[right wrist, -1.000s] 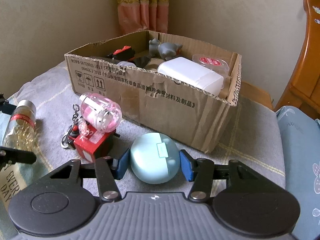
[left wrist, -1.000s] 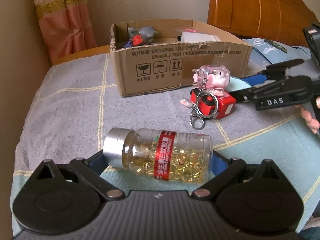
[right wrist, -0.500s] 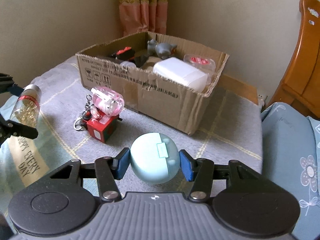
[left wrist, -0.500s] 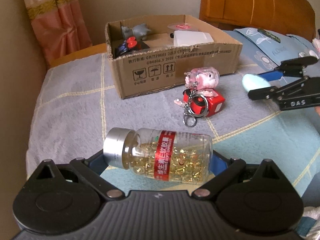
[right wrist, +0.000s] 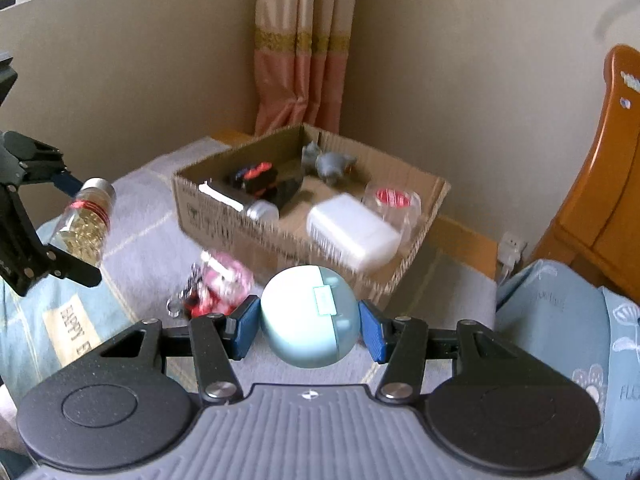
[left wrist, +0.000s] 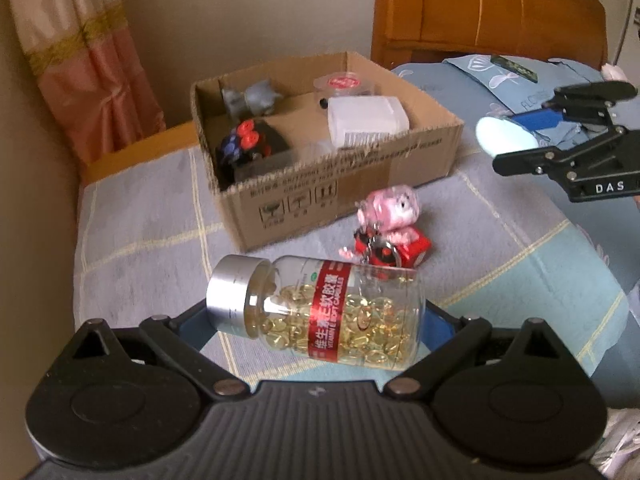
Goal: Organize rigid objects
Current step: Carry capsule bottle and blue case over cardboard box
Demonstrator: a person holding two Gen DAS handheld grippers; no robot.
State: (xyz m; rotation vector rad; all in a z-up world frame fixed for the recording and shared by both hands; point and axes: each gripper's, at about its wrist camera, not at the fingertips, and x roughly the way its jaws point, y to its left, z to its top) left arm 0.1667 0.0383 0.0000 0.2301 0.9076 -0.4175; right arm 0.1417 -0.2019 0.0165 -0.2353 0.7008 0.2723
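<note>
My left gripper [left wrist: 316, 316] is shut on a clear capsule bottle [left wrist: 320, 312] with a silver cap and red label, held sideways above the bed. It also shows in the right wrist view [right wrist: 86, 224]. My right gripper [right wrist: 310, 328] is shut on a round pale-blue case [right wrist: 310, 316], raised above the bed; the case also shows in the left wrist view [left wrist: 506, 140]. An open cardboard box [left wrist: 360, 184] [right wrist: 224, 228] holds a grey toy, a white block, a round clear tub and black and red items. A pink pig keychain on a red cube [left wrist: 390, 228] [right wrist: 216, 292] lies in front of the box.
The bed has a grey and pale-blue checked blanket [left wrist: 140, 220]. A wooden headboard [left wrist: 480, 8] stands behind, with a blue floral pillow [right wrist: 560, 320] to the right. A pink curtain [right wrist: 300, 60] hangs in the corner.
Both grippers have risen with their objects and look down on the box from higher up. The pig keychain and red cube stay in place.
</note>
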